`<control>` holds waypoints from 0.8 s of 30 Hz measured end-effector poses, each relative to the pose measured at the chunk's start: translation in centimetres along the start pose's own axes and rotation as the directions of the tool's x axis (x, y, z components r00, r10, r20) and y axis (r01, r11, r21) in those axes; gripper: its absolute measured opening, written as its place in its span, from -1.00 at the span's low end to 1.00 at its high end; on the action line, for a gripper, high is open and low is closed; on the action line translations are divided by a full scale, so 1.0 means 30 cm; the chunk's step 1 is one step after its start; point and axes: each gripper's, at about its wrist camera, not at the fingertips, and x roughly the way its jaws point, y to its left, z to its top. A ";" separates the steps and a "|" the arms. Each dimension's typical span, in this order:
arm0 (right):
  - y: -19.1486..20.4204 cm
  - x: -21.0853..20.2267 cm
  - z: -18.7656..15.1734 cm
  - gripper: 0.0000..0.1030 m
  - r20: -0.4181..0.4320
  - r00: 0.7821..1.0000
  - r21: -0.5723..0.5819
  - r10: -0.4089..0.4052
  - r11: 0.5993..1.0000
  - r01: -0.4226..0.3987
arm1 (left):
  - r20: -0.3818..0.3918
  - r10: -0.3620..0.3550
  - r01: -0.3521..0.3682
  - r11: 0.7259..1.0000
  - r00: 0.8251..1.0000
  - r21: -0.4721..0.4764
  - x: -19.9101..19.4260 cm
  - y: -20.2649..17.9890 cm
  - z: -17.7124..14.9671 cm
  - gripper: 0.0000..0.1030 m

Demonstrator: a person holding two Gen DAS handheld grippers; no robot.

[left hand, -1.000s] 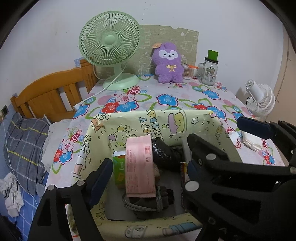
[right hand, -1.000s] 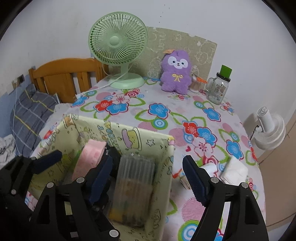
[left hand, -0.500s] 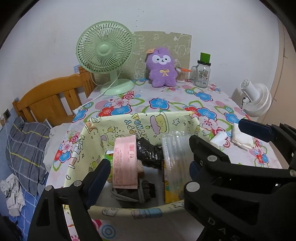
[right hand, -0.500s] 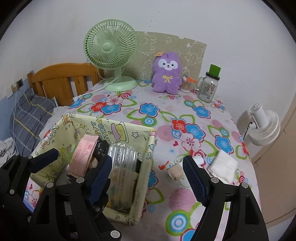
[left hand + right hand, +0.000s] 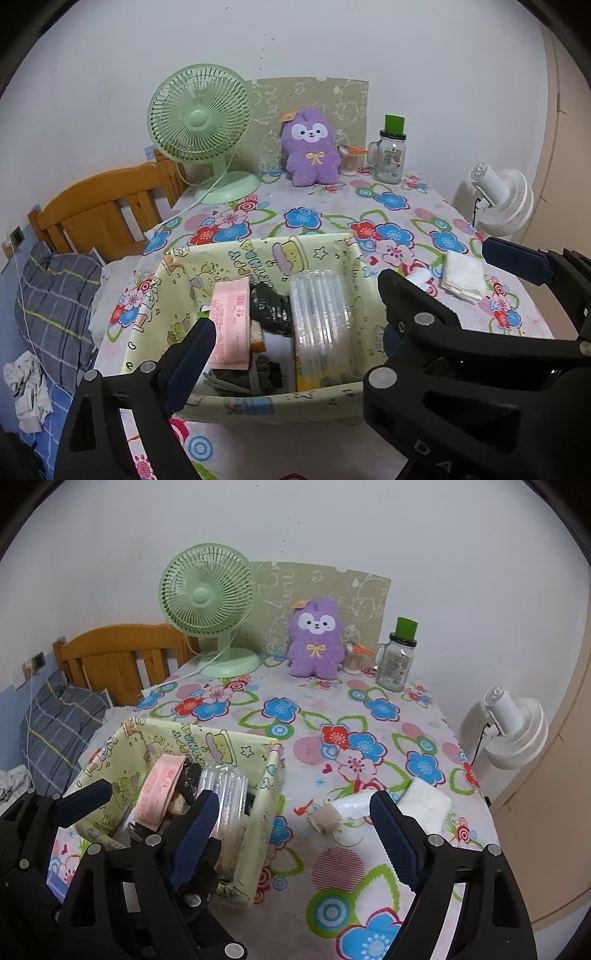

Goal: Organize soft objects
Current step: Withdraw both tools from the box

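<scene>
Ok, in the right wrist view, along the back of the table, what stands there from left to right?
Green fan → purple plush toy → small cotton swab jar → glass mug with green lid.

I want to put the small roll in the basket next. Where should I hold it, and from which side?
Grip the roll across its middle, coming from above with the right hand-held gripper. It lies flat on the table, apart from the basket, with its long sides free.

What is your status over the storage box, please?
Both grippers open, empty, jaws just widening. Storage box packed. Rolled bandage, folded cloth outside. Nothing blocking.
</scene>
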 end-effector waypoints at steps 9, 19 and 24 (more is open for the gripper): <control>-0.057 -0.043 -0.017 0.68 0.016 1.000 0.028 0.010 1.000 -0.010 | 0.019 -0.002 0.002 1.000 1.000 0.018 -0.037 -0.062 0.001 0.87; -0.123 -0.085 -0.037 0.69 0.029 1.000 0.039 -0.002 0.999 0.001 | 0.033 -0.020 0.019 0.999 0.999 0.032 -0.064 -0.134 0.000 0.88; -0.154 -0.105 -0.048 0.69 0.039 0.999 0.045 -0.005 0.999 0.003 | 0.041 -0.029 0.027 0.999 0.999 0.042 -0.077 -0.166 0.002 0.89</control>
